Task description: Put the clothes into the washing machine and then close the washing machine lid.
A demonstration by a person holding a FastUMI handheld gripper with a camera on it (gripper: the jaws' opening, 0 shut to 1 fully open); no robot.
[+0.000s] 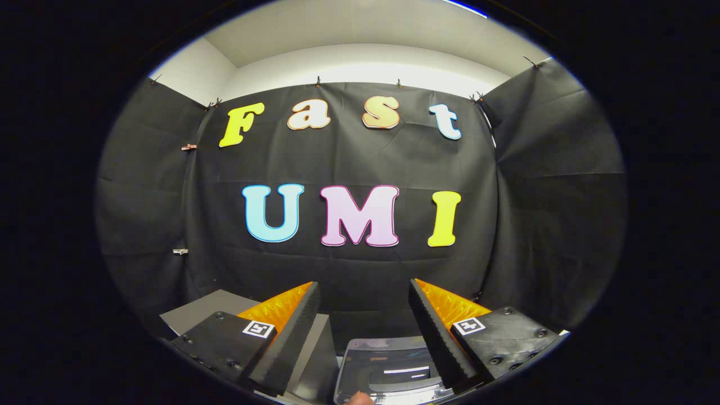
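Up high, the tongs are spread wide, gripping nothing, aimed at the booth's dark cloth wall. Below, between their fingers, sits the washing machine, beside a grey bench.

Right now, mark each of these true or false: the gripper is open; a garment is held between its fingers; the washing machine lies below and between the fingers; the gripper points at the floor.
1. The gripper is open. True: its fingers stand well apart.
2. A garment is held between its fingers. False: nothing sits between them.
3. The washing machine lies below and between the fingers. True.
4. The gripper points at the floor. False: it faces the black cloth wall ahead.
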